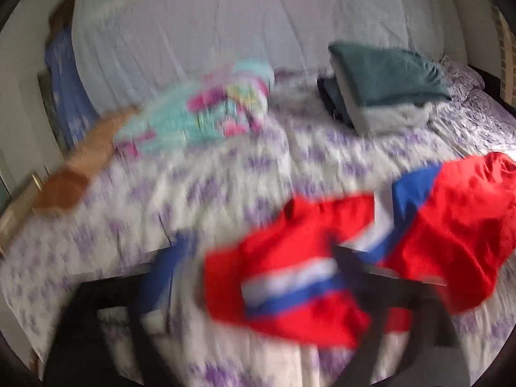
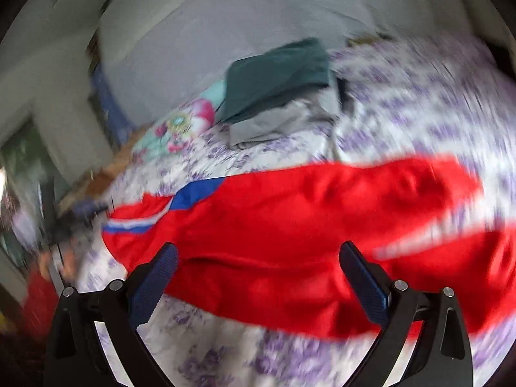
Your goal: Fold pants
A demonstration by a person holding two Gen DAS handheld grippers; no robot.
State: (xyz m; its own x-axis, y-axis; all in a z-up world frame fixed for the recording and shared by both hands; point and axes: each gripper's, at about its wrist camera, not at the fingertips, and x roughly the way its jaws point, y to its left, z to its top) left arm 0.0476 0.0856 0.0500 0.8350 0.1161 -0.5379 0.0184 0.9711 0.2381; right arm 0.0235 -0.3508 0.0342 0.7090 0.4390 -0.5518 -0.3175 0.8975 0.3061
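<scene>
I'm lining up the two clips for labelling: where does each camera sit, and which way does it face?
Left wrist view: on the left gripper, looking down across the bed at the red pants; its blurred, wide-open black fingers show.
Right wrist view: on the right gripper, looking down at the same pants; both blue-padded fingers show, spread apart.
Shared: the pants, the floral bedspread, the folded clothes stack and the colourful pillow.

Red pants (image 2: 290, 225) with blue-white stripes; purple-flowered white bedspread (image 1: 225, 187).
</scene>
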